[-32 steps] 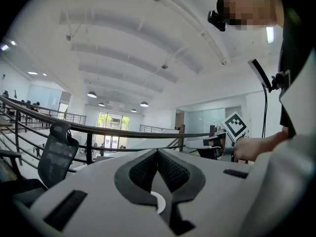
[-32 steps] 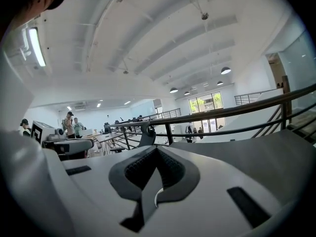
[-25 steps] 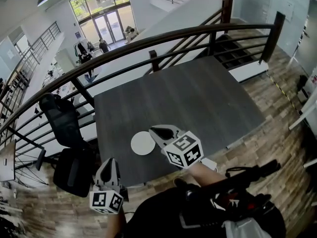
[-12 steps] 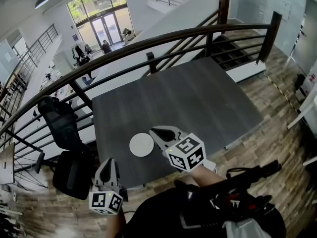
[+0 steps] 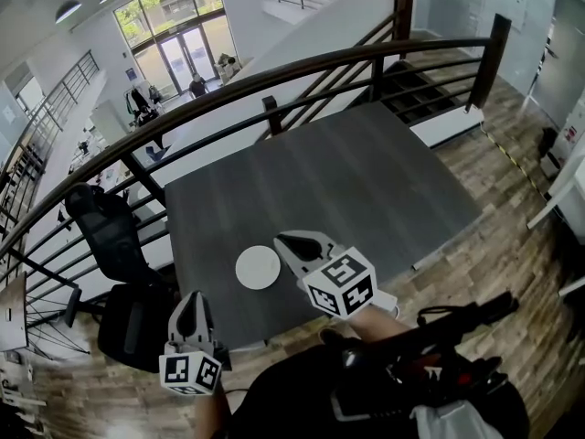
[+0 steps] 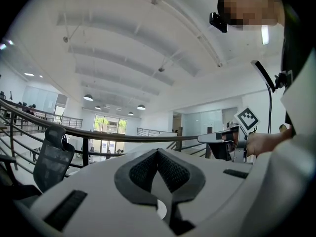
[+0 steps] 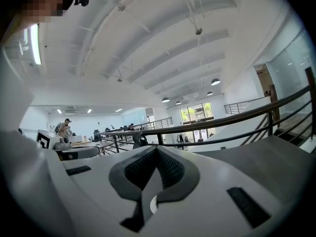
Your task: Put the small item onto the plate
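Both sets of jaws are clenched with nothing in them: right gripper (image 7: pixel 157 150) pads meet at the tip, left gripper (image 6: pixel 158 153) the same.

Everything below is relative to the plate (image 5: pixel 258 268):
- The plate is white, round and bare, and lies flat on the table (image 5: pixel 356 176) close to its near edge.
- Small item — can't make it out in any view.
- Right gripper (image 5: pixel 285 241) is just right of the plate, tips next to its right rim. Can't tell whether it touches the rim or the tabletop.
- Left gripper (image 5: pixel 192 302) is nearer the person and left of the plate, off the table's near edge and well apart from it.
- The tabletop is dark grey wood-grain running away beyond the plate.
- A black office chair (image 5: pixel 102 227) stands left of the plate, off the table's left side.
- A dark curved railing (image 5: pixel 274 73) runs beyond the table's far edge, with a staircase (image 5: pixel 416 99) behind it at the right.
- A lower floor with glass doors (image 5: pixel 178 58) shows far beyond and to the left.
- Wood-plank floor (image 5: pixel 498 236) to the right.

Both gripper views look outward and up — white beamed ceiling (image 6: pixel 123 43), round lamps (image 6: pixel 88 98).
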Action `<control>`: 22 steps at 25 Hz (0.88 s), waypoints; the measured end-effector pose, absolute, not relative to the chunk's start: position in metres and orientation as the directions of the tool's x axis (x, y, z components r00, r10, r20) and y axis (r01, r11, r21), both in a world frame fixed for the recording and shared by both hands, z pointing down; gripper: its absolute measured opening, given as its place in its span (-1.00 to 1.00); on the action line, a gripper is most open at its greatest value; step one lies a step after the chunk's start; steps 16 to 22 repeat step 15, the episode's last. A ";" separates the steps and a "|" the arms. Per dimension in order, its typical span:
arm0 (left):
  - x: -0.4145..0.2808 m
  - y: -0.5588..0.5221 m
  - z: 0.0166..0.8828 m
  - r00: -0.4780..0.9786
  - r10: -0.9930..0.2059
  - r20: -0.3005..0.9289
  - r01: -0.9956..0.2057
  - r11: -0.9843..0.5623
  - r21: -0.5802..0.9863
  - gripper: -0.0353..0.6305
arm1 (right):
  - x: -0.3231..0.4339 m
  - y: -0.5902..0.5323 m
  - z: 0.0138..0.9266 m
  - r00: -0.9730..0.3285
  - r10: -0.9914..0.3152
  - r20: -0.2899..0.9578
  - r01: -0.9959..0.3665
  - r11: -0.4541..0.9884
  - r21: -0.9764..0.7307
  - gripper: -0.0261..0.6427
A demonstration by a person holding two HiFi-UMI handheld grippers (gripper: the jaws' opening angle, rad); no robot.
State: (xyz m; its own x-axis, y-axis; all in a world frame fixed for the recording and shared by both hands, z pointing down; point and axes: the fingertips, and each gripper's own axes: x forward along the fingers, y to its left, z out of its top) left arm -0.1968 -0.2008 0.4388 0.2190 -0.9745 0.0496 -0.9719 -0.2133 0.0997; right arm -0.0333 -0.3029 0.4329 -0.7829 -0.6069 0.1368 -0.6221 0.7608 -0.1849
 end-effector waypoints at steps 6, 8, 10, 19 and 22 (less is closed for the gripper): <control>-0.195 -0.203 0.441 0.225 -0.972 0.062 -0.971 -0.218 0.103 -0.88 | -0.034 -0.306 0.436 -0.775 -0.615 0.143 -0.632 0.753 -0.185 -0.92; -0.196 -0.204 0.441 0.224 -0.973 0.061 -0.971 -0.217 0.103 -0.88 | -0.034 -0.307 0.436 -0.775 -0.615 0.145 -0.632 0.753 -0.184 -0.92; -0.197 -0.204 0.441 0.221 -0.973 0.062 -0.971 -0.214 0.105 -0.88 | -0.035 -0.308 0.437 -0.775 -0.614 0.148 -0.632 0.753 -0.183 -0.92; -0.197 -0.207 0.442 0.224 -0.973 0.051 -0.971 -0.218 0.099 -0.88 | -0.036 -0.313 0.439 -0.773 -0.618 0.146 -0.635 0.751 -0.184 -0.92; -0.197 -0.207 0.442 0.224 -0.973 0.051 -0.971 -0.218 0.099 -0.88 | -0.036 -0.313 0.439 -0.773 -0.618 0.146 -0.635 0.751 -0.184 -0.92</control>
